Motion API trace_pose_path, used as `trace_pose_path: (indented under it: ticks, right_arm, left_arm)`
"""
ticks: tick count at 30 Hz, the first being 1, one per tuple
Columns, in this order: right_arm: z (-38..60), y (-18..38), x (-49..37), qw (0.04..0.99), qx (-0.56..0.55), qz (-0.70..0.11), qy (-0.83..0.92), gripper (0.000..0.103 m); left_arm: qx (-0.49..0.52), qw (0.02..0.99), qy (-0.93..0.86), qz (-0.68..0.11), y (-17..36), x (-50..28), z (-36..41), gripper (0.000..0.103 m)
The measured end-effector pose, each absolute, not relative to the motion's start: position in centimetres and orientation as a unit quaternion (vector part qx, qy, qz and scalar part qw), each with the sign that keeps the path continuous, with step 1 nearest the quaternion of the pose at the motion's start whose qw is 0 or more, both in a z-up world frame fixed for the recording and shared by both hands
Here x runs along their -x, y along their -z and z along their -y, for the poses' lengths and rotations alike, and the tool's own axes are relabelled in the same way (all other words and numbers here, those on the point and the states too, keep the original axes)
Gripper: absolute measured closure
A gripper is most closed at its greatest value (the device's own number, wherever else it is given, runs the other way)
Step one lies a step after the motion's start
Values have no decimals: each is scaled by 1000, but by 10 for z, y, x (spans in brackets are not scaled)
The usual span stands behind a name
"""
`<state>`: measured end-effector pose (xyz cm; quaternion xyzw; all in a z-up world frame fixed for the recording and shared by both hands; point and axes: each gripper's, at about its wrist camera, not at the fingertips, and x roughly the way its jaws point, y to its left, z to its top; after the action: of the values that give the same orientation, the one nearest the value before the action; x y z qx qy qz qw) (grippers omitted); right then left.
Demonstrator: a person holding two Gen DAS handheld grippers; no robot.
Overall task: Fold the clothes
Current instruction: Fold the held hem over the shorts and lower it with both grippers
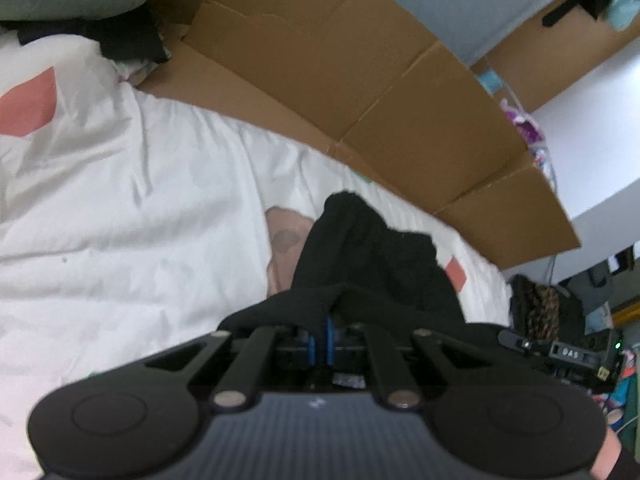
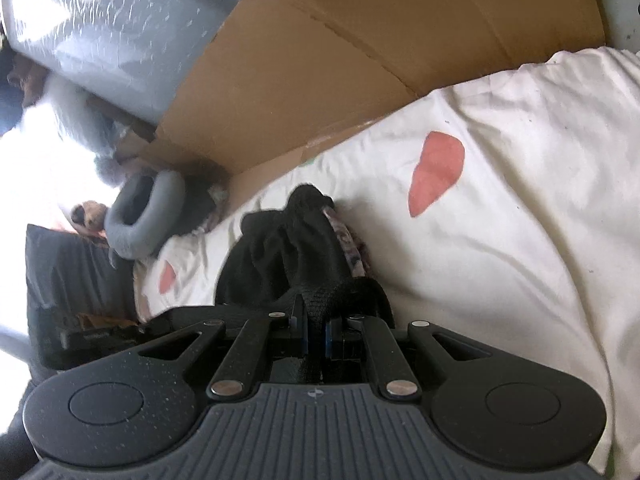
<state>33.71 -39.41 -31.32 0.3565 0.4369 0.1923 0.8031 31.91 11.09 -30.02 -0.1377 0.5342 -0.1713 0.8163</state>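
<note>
A black garment (image 1: pixel 372 256) hangs bunched over a white bed sheet (image 1: pixel 140 208) with pink patches. My left gripper (image 1: pixel 320 340) is shut on an edge of the garment, its blue pads pressed together with cloth draped over them. In the right wrist view the same black garment (image 2: pixel 288 256) shows, with a patterned strip along one side. My right gripper (image 2: pixel 316 340) is shut on another edge of it, black cloth running between the blue pads. The garment's lower part rests on the sheet (image 2: pixel 500 240).
A large flattened cardboard box (image 1: pixel 360 80) leans along the far side of the bed and also shows in the right wrist view (image 2: pixel 340 60). A grey ring cushion (image 2: pixel 144 212) and plastic-wrapped bundle (image 2: pixel 100 32) lie at the bed's end. Dark clutter (image 1: pixel 552 312) stands beside the bed.
</note>
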Motion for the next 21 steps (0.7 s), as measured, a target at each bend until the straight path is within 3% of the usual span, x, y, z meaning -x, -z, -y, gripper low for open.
trace_pose_path:
  ticks: [13, 16, 18, 19, 20, 21]
  right_arm:
    - [383, 326, -373, 797, -361, -450, -178, 97]
    - [383, 332, -377, 795, -361, -457, -167, 94]
    - [384, 333, -377, 794, -365, -458, -162, 92]
    - [385, 332, -375, 794, -368, -456, -163, 82]
    - [387, 329, -372, 795, -370, -452, -166, 73]
    - [389, 327, -368, 797, -370, -447, -169, 56]
  left_arm:
    - [170, 818, 128, -535, 332, -324, -131, 97]
    - [180, 816, 110, -538, 340, -326, -135, 92]
    - [193, 815, 115, -534, 338, -322, -136, 80]
    - [199, 815, 121, -531, 337, -319, -136, 72]
    - [204, 815, 127, -528, 335, -316, -136, 56]
    - [201, 816, 132, -526, 334, -313, -136, 44]
